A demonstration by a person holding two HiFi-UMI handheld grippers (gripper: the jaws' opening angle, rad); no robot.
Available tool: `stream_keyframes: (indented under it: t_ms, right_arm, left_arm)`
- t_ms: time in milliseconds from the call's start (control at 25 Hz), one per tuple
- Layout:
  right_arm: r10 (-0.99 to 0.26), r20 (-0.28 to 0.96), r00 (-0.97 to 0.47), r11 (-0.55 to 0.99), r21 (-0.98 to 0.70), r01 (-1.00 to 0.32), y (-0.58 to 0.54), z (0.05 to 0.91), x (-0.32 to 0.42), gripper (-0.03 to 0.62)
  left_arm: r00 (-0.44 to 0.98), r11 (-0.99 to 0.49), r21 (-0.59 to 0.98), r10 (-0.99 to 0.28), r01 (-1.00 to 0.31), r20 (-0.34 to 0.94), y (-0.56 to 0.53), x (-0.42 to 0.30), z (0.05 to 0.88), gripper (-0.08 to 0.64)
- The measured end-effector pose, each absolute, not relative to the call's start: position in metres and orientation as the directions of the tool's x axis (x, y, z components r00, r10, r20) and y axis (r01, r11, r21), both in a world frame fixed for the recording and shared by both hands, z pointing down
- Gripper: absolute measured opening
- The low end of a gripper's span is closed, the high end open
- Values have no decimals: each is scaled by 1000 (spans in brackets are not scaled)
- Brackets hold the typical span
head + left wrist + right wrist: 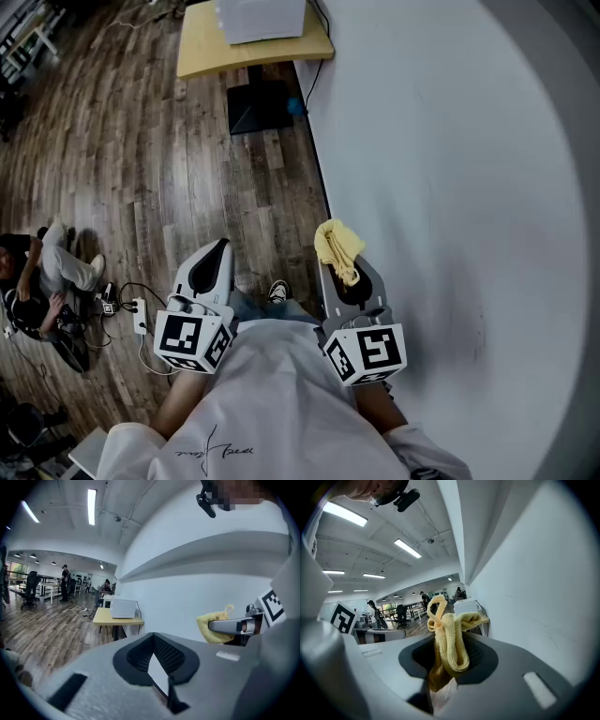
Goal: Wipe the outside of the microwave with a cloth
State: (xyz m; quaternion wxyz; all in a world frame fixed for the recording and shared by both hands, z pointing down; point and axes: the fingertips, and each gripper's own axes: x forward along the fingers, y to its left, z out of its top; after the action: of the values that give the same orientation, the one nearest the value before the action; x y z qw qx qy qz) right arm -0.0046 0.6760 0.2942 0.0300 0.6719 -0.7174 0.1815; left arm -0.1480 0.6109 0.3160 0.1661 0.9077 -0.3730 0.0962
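A white microwave [261, 19] stands far ahead on a light wooden table [202, 49] against the wall. It also shows small in the left gripper view as the microwave [123, 607], and the microwave [467, 607] sits partly behind the cloth in the right gripper view. My right gripper [340, 269] is shut on a yellow cloth [336, 246], which bunches up out of the jaws; the cloth [449, 639] fills that gripper's view. My left gripper [222, 247] is held beside it over the floor, shut and empty. Both grippers are well short of the microwave.
A white wall [450, 187] runs along my right side. Wooden floor [141, 169] lies between me and the table, with its black base [258, 105] under it. A person [42, 272] sits on the floor at the left near a power strip [139, 314] and cables.
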Motion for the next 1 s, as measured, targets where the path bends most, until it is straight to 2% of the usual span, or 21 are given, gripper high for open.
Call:
stream_keyframes:
  t_ms: [480, 1000]
  right_arm:
    - [-954, 292, -63, -8, -235, -972, 654, 297, 17, 112]
    - [-947, 318, -40, -36, -229, -973, 547, 296, 13, 116]
  left_arm:
    - [699, -672, 200, -659, -713, 277, 581, -138, 313, -11]
    - [688, -653, 222, -659, -724, 304, 463, -165, 318, -2]
